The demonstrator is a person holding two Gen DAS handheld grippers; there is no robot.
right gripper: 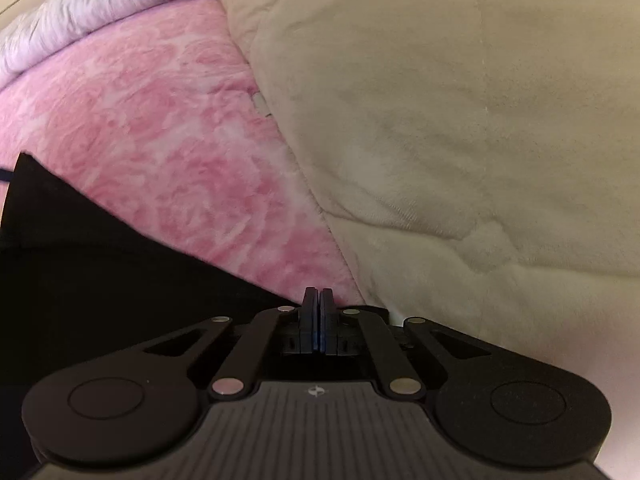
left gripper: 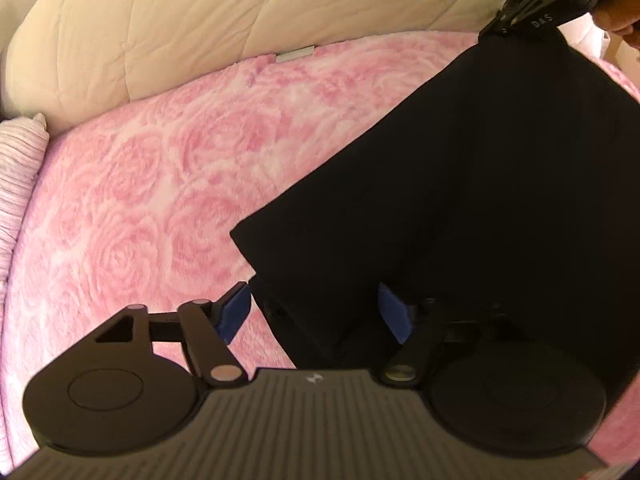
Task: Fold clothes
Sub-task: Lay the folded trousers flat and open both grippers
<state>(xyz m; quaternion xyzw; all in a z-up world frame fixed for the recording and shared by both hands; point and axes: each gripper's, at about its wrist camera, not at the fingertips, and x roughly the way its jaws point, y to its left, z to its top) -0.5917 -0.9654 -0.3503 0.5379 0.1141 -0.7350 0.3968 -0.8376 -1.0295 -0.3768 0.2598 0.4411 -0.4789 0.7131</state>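
One black garment [left gripper: 480, 184] is seen stretched over a bed covered by one pink rose-patterned blanket [left gripper: 152, 200]. In the left wrist view the left gripper [left gripper: 316, 312] is shown with its two blue-padded fingers [left gripper: 234, 314] spread roughly halfway; a folded edge of the garment lies between them, but no pad is seen pressing on it, and the right-hand pad is partly hidden by the cloth. At the top right of that view the right gripper [left gripper: 496, 28] is seen at the garment's far corner, with part of a hand [left gripper: 622, 20] behind it. In the right wrist view its two fingers [right gripper: 310, 312] are brought fully together, the garment's edge [right gripper: 100, 264] running up to them from the left; whether cloth is pinched there cannot be told. One cream quilted comforter [right gripper: 460, 120] is piled beside the blanket, and one pale pink ribbed pillow [left gripper: 18, 168] lies at the bed's edge.
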